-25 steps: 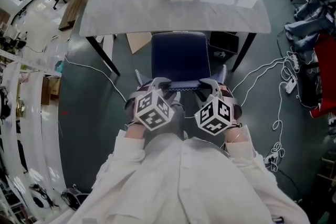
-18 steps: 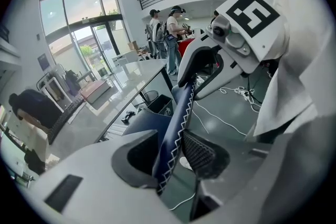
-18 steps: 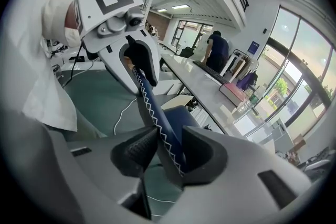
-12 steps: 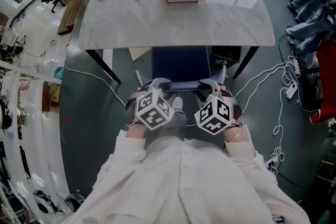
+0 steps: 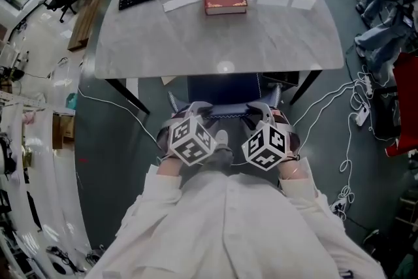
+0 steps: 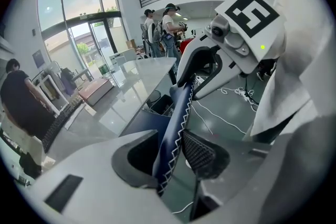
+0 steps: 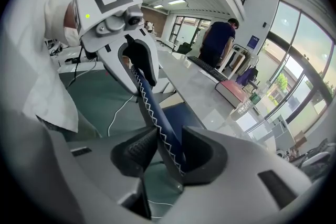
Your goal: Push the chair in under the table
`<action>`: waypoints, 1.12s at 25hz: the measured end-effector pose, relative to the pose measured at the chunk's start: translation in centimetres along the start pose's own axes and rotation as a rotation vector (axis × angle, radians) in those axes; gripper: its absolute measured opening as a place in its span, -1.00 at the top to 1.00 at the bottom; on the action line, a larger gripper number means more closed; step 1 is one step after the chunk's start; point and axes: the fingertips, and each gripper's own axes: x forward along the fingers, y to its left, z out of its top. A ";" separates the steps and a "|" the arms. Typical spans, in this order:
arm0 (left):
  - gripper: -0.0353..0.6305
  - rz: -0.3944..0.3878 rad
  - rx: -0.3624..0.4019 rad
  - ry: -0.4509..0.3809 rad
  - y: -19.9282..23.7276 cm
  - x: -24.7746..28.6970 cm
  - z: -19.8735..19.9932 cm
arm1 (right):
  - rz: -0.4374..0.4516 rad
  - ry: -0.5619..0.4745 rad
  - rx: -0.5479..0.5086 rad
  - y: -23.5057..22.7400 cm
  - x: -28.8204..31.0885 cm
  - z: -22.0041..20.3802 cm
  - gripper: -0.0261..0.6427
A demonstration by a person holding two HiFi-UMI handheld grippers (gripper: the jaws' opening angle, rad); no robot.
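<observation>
A dark blue upholstered chair [image 5: 223, 89] is seen from above, facing a pale grey, marble-look table [image 5: 261, 36] with a glossy rectangular top. Most of the seat [image 5: 209, 83] is tucked beneath the table's near edge, and only a short strip of it is left showing. The backrest [image 5: 228, 113] stands outside the table, its thin top edge running parallel to the tabletop edge. In the gripper views the backrest is shown as a slim padded panel, trimmed along its edge with white zigzag stitching [image 7: 155, 118]. The tabletop is carried on dark legs [image 5: 127, 89] that are splayed outward at the corners, and the chair is centred between them
</observation>
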 end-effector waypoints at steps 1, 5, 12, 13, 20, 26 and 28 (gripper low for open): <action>0.45 -0.001 0.002 -0.002 0.4 0.1 0.1 | -0.001 0.000 0.001 -0.3 0.2 0.1 0.50; 0.46 -0.015 0.008 -0.002 1.6 0.6 0.4 | -0.006 0.003 0.003 -1.5 1.0 0.5 0.50; 0.46 -0.021 0.014 -0.005 2.5 0.8 0.5 | -0.007 0.001 0.012 -2.2 1.5 0.9 0.49; 0.46 -0.026 0.013 -0.004 2.6 0.8 0.5 | -0.007 0.001 0.013 -2.2 1.5 0.9 0.49; 0.46 -0.035 0.013 -0.005 2.7 0.9 0.5 | -0.003 0.005 0.021 -2.4 1.6 0.9 0.49; 0.46 -0.044 0.013 0.000 2.8 0.9 0.5 | -0.007 0.005 0.023 -2.4 1.7 1.0 0.49; 0.46 -0.045 0.017 -0.001 2.8 1.0 0.5 | -0.009 0.006 0.024 -2.5 1.7 0.9 0.49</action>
